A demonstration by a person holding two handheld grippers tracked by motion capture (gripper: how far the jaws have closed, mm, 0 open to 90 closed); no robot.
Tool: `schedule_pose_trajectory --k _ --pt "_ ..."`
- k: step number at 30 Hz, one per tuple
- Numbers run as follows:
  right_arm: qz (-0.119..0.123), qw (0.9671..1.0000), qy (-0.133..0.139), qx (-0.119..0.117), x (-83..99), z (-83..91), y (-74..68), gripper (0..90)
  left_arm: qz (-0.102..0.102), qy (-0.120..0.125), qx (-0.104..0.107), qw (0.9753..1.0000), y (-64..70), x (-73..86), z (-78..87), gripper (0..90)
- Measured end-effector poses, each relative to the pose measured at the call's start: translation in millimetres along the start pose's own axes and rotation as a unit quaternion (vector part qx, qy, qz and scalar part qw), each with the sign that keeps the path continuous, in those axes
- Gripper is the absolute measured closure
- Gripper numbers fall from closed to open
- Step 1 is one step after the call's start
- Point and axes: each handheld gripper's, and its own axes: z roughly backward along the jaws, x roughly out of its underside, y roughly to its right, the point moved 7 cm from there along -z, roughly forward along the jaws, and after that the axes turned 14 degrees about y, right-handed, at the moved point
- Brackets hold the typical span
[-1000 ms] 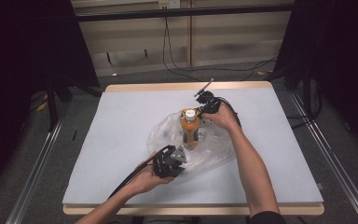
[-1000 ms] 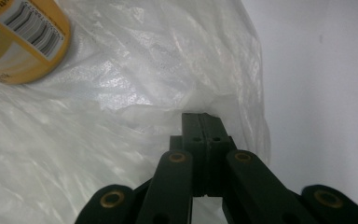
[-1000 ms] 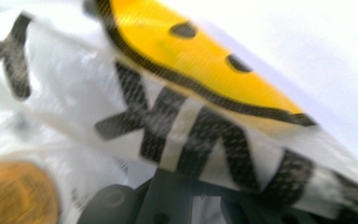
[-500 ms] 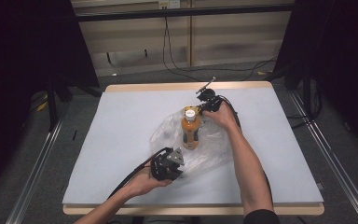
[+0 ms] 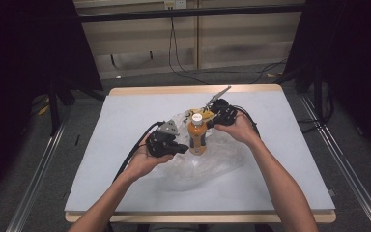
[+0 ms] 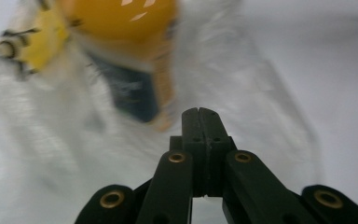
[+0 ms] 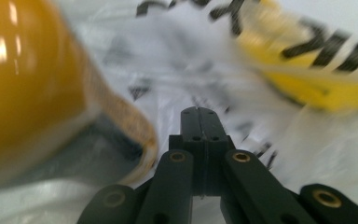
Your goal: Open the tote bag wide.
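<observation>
Grey table [image 5: 125, 121], both tongs pressed together beside blurred orange bottle [image 5: 197, 137], clear bag [image 5: 212, 162] print unreadable

The white table [image 5: 101, 159] with its pale wooden edge carries a crumpled clear plastic bag [image 5: 217, 162] near its middle. An orange bottle [image 5: 197, 137] stands upright, apparently on the bag.

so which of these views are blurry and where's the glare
High view: sharp, dark surroundings, evenly lit white table. Left gripper view: orange bottle with white cap and clear plastic bag smeared by blur, shut black jaws crisp. Right gripper view: same blur, with bright glare spots on the bottle.
</observation>
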Motion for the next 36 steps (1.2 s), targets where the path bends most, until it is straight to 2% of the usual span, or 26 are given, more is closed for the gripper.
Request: schedule_pose_trajectory --k 1,2,5,7,8,9,10,11,12,13,14,15,16,17,21,22,23,24,25,26,27,28,30,32,35,36 --pt "-0.001 1.0 -0.005 0.0 6.2 -1.2 -1.6 90.0 -0.003 -0.021 -0.006 0.9997 -7.3 4.8 -4.1 90.0" --pt "-0.001 0.9999 -0.011 -0.003 13.0 -3.2 -2.6 90.0 0.002 -0.028 -0.012 0.9995 -13.9 10.3 -11.2 90.0" --pt "0.001 0.9997 -0.023 -0.007 31.7 -6.4 -4.5 90.0 0.012 -0.073 -0.038 0.9966 -34.5 32.1 -27.7 90.0" --pt "0.001 0.9998 -0.021 -0.006 42.1 -5.0 -4.4 90.0 0.032 -0.072 -0.058 0.9953 -47.9 44.9 -34.5 90.0" --pt "0.001 0.9997 -0.025 -0.007 47.6 -3.6 -4.6 90.0 0.039 -0.073 -0.061 0.9947 -53.5 50.5 -36.4 90.0" --pt "0.004 0.9997 -0.024 -0.006 52.4 -1.9 -3.5 90.0 0.052 -0.057 -0.066 0.9948 -58.1 52.4 -35.8 90.0" --pt "0.008 0.9999 -0.013 -0.007 54.6 0.4 -2.0 90.0 0.049 -0.058 -0.08 0.9939 -62.9 54.1 -33.8 90.0" --pt "0.007 0.9999 -0.013 -0.005 57.4 4.0 -1.4 90.0 0.048 -0.058 -0.081 0.9938 -65.7 55.4 -32.0 90.0" --pt "0.007 0.9999 -0.011 -0.005 60.4 7.5 0.3 90.0 0.065 -0.045 -0.095 0.9923 -66.5 55.9 -32.1 90.0" --pt "0.005 0.9999 -0.011 -0.004 63.1 11.2 2.6 90.0 0.049 -0.059 -0.092 0.9928 -70.9 58.2 -27.1 90.0" --pt "0.01 0.9999 -0.01 -0.001 65.6 14.8 5.0 90.0 0.058 -0.059 -0.096 0.9919 -72.7 60.1 -23.9 90.0" --pt "0.015 0.9998 -0.011 0.003 68.4 18.7 7.4 90.0 0.073 -0.045 -0.108 0.9905 -74.4 61.6 -22.5 90.0" --pt "0.012 0.9998 -0.012 0.004 71.5 22.7 7.7 90.0 0.065 -0.056 -0.101 0.9912 -78.0 65.2 -16.5 90.0" --pt "0.021 0.9997 -0.008 0.003 74.4 26.1 9.3 90.0 0.071 -0.049 -0.102 0.9911 -80.6 67.5 -13.5 90.0" --pt "0.015 0.9998 0.007 0.011 86.4 40.4 16.8 90.0 0.076 -0.045 -0.109 0.9901 -84.7 73.5 -4.5 90.0" --pt "0.016 0.9998 0.008 0.013 88.8 43.7 18.6 90.0 0.095 -0.027 -0.117 0.9882 -82.8 73.1 -6.1 90.0" --pt "0.016 0.9997 0.007 0.017 90.7 46.5 20.1 90.0 0.079 -0.042 -0.11 0.9898 -84.8 74.9 -2.4 90.0" --pt "0.01 0.9997 0.01 0.019 91.9 47.9 20.8 90.0 0.082 -0.036 -0.111 0.9897 -84.7 74.8 -3.4 90.0" --pt "0.004 0.9997 0.011 0.02 92.0 47.6 21.3 90.0 0.075 -0.041 -0.109 0.9904 -84.7 74.6 -3.6 90.0" --pt "0.004 0.9996 0.011 0.025 90.6 46.1 21.5 90.0 0.088 -0.023 -0.116 0.9891 -82.7 72.6 -8.3 90.0" --pt "0.004 0.9996 0.011 0.025 90.6 46.1 21.5 90.0 0.088 -0.023 -0.116 0.9891 -82.7 72.6 -8.3 90.0" --pt "0.005 0.9994 0.011 0.033 88.6 43.6 21.3 90.0 0.092 -0.025 -0.108 0.9896 -81.2 71.0 -10.0 90.0" --pt "0.001 0.9986 0.023 0.047 82.0 34.2 22.4 90.0 0.078 -0.027 -0.096 0.992 -74.5 67.2 -17.0 90.0" --pt "-0.008 0.9983 0.033 0.047 79.5 30.1 23.9 90.0 0.074 -0.024 -0.104 0.9915 -72.8 65.3 -19.9 90.0" --pt "-0.018 0.9974 0.034 0.061 76.6 26.9 24.5 90.0 0.085 -0.016 -0.097 0.9915 -72.5 65.8 -20.1 90.0" --pt "-0.014 0.9972 0.038 0.063 75.5 25.2 24.5 90.0 0.088 -0.01 -0.09 0.992 -71.9 65.8 -20.5 90.0"
